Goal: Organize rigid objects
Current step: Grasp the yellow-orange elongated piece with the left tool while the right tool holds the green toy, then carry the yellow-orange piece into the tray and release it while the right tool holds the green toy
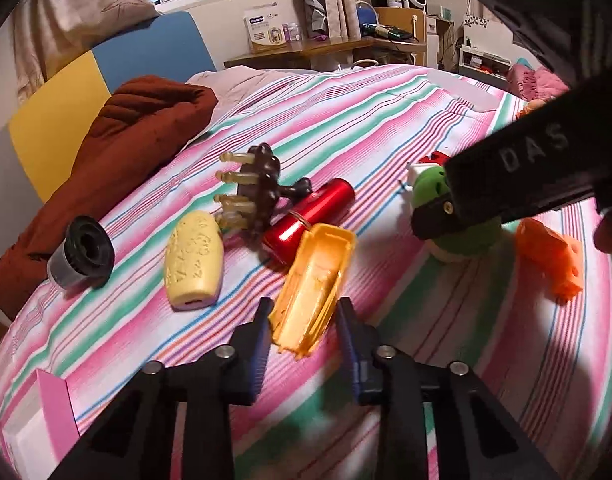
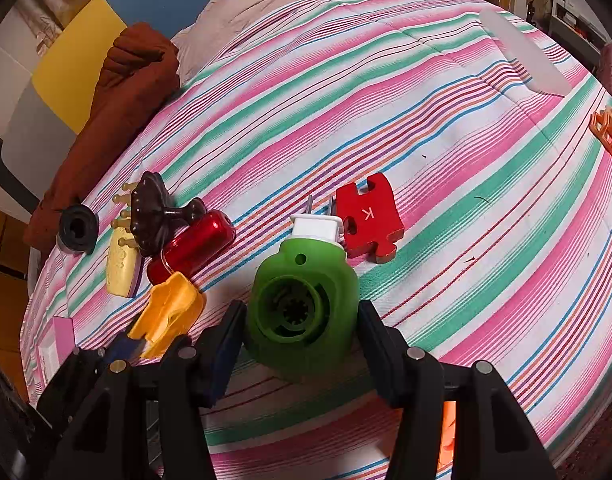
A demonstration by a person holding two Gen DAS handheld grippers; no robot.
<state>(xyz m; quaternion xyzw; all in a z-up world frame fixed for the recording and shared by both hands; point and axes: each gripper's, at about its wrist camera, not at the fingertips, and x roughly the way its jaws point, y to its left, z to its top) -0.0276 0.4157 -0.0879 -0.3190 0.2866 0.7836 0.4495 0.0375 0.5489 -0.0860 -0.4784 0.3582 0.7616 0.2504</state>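
On the striped bedspread (image 2: 426,92), just ahead of both claws, the rigid items are sitting in a loose row, which reads as sorting in progress: things are being gathered side by side rather than scattered.

Left gripper (image 1: 303,322): jaws are closing in on the near end of the orange open case (image 1: 312,280), narrow, pads pressing its two side walls. In the right wrist view the case is reaching into those jaws at an angle. Judgement: it is being clamped by the end so it can be lifted clear of its neighbours.

Beyond the left claw, touching or nearly touching the case, the red metal cylinder (image 1: 308,218) is lying. Further out, the brown claw hair clip (image 1: 257,190). To the claw's left, the pale yellow embossed block (image 1: 193,260), then the black lens-like cylinder (image 1: 81,254).

Right gripper (image 2: 301,332): jaws are standing about half apart, flanking the green plug-in device (image 2: 301,308). Pads look to be bearing on its sides. Judgement: held steady, waiting.

Just past it, the red puzzle piece marked K (image 2: 370,220) is lying flat. The orange holed piece (image 1: 550,256) is lying just beside the right claw.
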